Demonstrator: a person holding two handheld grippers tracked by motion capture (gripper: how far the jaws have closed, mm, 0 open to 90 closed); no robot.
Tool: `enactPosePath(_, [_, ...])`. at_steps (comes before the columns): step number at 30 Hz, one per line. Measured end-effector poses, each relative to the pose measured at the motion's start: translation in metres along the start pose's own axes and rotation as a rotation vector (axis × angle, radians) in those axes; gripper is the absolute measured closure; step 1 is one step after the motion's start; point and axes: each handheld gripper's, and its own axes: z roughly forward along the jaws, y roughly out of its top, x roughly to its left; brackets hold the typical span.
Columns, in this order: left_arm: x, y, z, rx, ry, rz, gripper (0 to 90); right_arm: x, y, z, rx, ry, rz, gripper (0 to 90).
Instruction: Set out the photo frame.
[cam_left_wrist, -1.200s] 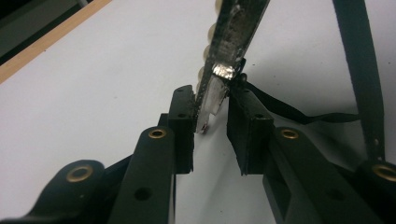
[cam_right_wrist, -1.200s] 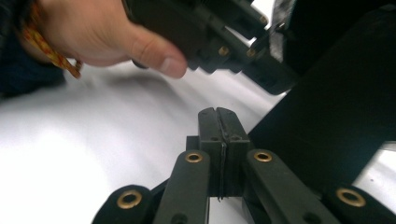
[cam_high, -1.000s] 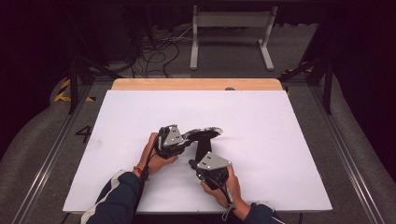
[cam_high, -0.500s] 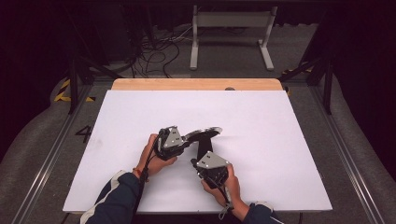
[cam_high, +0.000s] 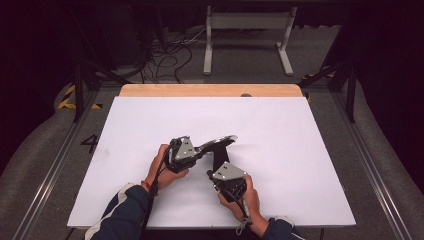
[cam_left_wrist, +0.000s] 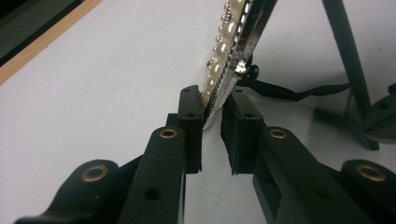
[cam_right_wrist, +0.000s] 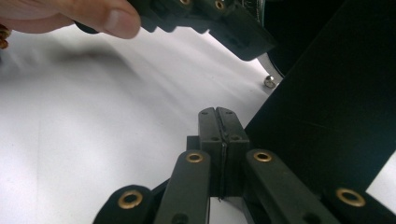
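Pearl-edged frame (cam_left_wrist: 227, 46) slants toward the picture's upper right from the left tongs (cam_left_wrist: 212, 121) grasping its rim; right tongs (cam_right_wrist: 224, 135), clenched empty, wait lower right.

Black tongs (cam_left_wrist: 212, 135), brass rivets, navy sleeves (cam_high: 122, 215)

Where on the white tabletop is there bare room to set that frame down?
The white tabletop is bare along its far half by the wooden edge, and at both sides. It is crowded near the middle front, around the left gripper, right gripper and pearl-edged frame.
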Motion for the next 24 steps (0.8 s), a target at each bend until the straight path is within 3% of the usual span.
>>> enactPosePath(8, [-0.0003, -0.0001, -0.0001, -0.014, -0.009, -0.014, 78.6, -0.003, -0.0017, -0.0001, 0.007, 0.012, 0.015, 90.0])
enactPosePath(14, [-0.0008, 0.0013, -0.0014, -0.051, -0.011, -0.02, 71.6, -0.0025, -0.0025, 0.0019, 0.016, 0.021, 0.014, 90.0])
enactPosePath(24, [-0.0027, 0.0031, -0.0073, -0.062, -0.008, 0.004, 78.4, -0.0045, -0.0028, 0.0012, 0.022, 0.017, 0.02, 90.0])
